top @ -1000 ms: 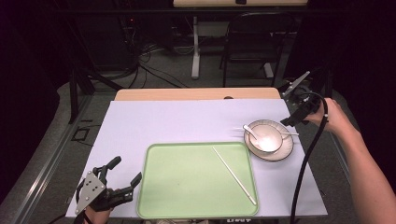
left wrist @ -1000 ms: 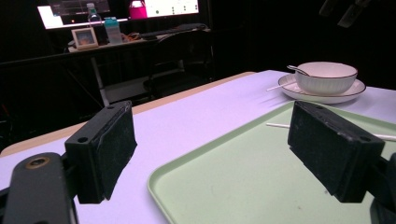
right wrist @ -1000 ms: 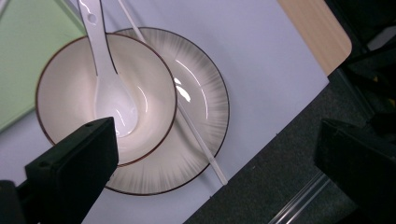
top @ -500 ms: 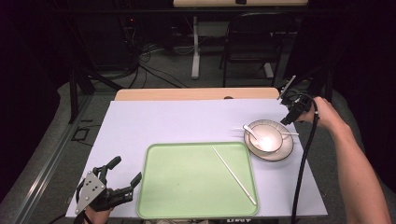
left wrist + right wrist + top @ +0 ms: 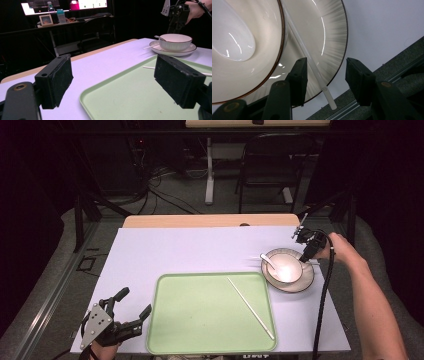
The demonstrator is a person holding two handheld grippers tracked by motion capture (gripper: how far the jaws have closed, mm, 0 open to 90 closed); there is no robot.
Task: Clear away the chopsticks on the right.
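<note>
A white bowl [image 5: 282,268] with a white spoon [image 5: 267,260] in it stands on a plate [image 5: 296,285] at the table's right. A white chopstick [image 5: 312,65] lies across the plate beside the bowl, its end jutting past the rim. My right gripper [image 5: 325,63] hovers open just over that end, one jaw on each side of the stick; it appears over the plate's far edge [image 5: 304,257]. A second chopstick [image 5: 250,307] lies slanted on the green tray [image 5: 200,317]. My left gripper [image 5: 135,302] rests open by the tray's left front corner, holding nothing.
The white tabletop [image 5: 190,250] ends close to the right of the plate, with a grey ledge [image 5: 387,62] below it. A chair [image 5: 270,165] and a desk leg [image 5: 209,175] stand beyond the far edge.
My right gripper has come down and leftward from above the table's right edge to the plate's rim. The left gripper has stayed put.
</note>
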